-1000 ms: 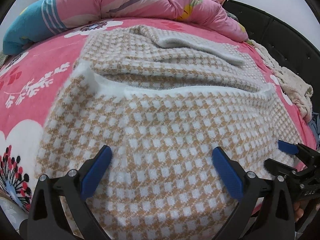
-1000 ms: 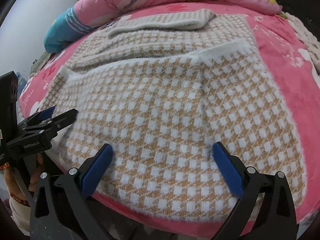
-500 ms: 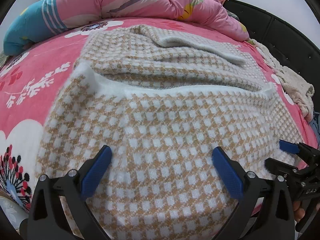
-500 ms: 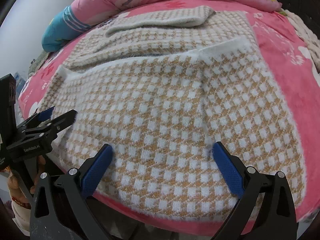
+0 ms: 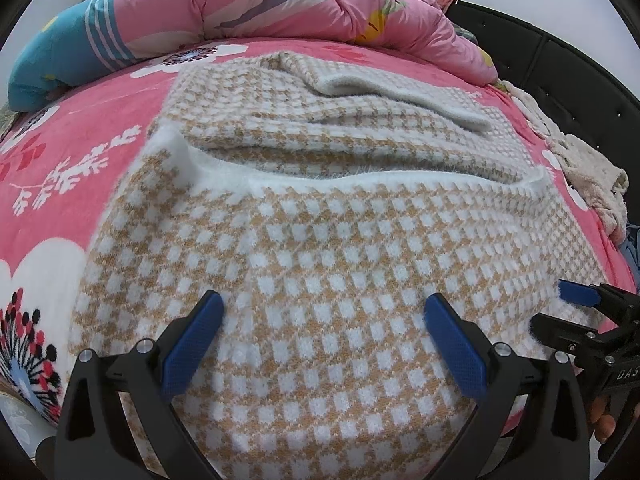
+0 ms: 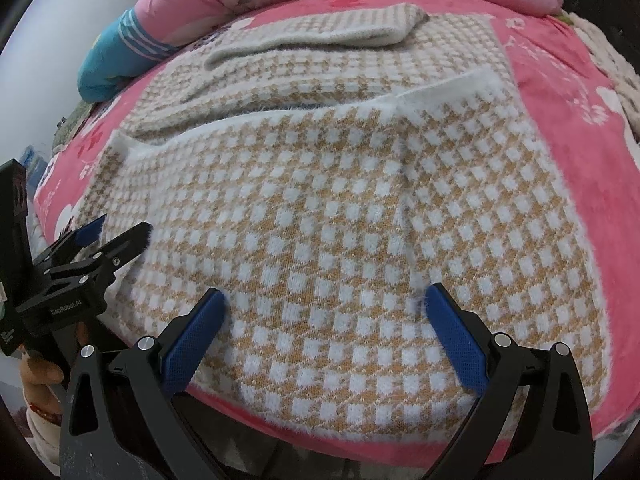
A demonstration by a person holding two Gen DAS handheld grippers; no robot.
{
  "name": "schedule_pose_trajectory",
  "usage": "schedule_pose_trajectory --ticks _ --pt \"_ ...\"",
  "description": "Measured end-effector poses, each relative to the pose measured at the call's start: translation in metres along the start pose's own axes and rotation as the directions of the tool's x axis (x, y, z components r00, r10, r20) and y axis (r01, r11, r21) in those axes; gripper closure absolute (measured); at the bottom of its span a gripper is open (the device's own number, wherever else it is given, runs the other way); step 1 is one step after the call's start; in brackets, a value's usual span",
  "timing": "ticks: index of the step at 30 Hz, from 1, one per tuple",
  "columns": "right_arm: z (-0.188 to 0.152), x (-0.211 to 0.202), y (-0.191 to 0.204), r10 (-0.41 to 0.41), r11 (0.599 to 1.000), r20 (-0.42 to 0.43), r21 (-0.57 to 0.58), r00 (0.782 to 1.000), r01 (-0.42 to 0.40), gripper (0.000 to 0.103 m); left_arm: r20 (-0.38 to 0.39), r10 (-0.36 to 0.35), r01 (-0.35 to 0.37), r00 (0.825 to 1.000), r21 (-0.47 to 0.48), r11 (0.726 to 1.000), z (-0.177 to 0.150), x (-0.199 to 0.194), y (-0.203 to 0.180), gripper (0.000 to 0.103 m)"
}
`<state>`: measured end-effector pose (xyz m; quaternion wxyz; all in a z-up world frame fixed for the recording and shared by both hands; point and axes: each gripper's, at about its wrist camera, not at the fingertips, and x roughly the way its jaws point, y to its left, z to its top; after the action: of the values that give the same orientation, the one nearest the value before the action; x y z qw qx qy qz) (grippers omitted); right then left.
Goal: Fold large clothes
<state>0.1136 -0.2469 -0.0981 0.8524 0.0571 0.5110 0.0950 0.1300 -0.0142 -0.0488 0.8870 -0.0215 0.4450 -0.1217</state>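
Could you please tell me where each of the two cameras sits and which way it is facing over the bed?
Left wrist: sits on the left gripper, facing across the checked sweater toward the pink quilt; its own open fingers, the right gripper and fingertips show.
Right wrist: sits on the right gripper at the near hem, facing the same way; the left gripper and a hand show.
Shared: sweater, quilt, pink bedspread.
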Motion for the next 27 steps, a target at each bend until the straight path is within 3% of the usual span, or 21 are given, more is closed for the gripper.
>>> schedule_pose_trajectory --ticks 27 --pt "-0.0012 -0.0009 -0.0004 -0.009 1.000 -0.004 -0.011 1.000 0.009 0.008 -0.002 -0.001 0.001 1.000 -0.001 1.000 0.0008 -0.0002 0.0007 0.004"
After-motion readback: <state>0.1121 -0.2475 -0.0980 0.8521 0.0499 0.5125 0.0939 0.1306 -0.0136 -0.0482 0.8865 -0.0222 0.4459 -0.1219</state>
